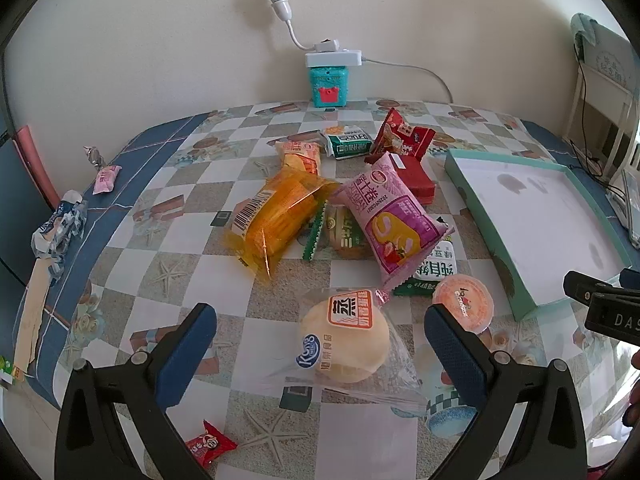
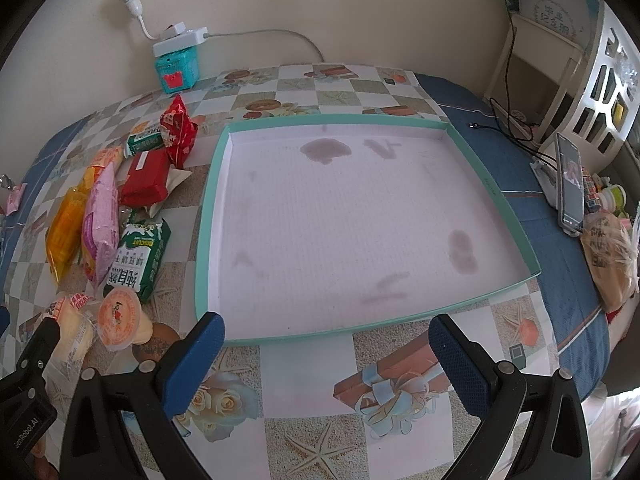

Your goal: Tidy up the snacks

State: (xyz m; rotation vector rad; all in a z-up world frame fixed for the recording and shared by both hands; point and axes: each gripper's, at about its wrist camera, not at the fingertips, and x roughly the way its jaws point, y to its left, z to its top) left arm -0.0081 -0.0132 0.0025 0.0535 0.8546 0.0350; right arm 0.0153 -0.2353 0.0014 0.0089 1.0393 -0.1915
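Observation:
A heap of snacks lies mid-table in the left wrist view: an orange pack (image 1: 276,220), a pink roll-cake pack (image 1: 394,220), green biscuit packs (image 1: 434,270) and red packs (image 1: 400,134). A round bun in clear wrap (image 1: 346,338) sits between the fingers of my open left gripper (image 1: 320,344), with an orange jelly cup (image 1: 464,303) beside it. The shallow teal-rimmed box (image 2: 208,216) holds nothing. My right gripper (image 2: 326,354) stands open over the tablecloth just before the box's near rim, with nothing between its fingers. The right wrist view shows the same heap: green biscuit pack (image 2: 140,258), jelly cup (image 2: 119,314).
A teal tin with a power strip and lamp socket (image 1: 330,76) stands at the back wall. Small candies (image 1: 106,178) and a crumpled wrapper (image 1: 60,228) lie at the table's left edge, a red candy (image 1: 208,446) near me. A phone (image 2: 570,182), cables and bagged bread (image 2: 610,256) crowd the right edge.

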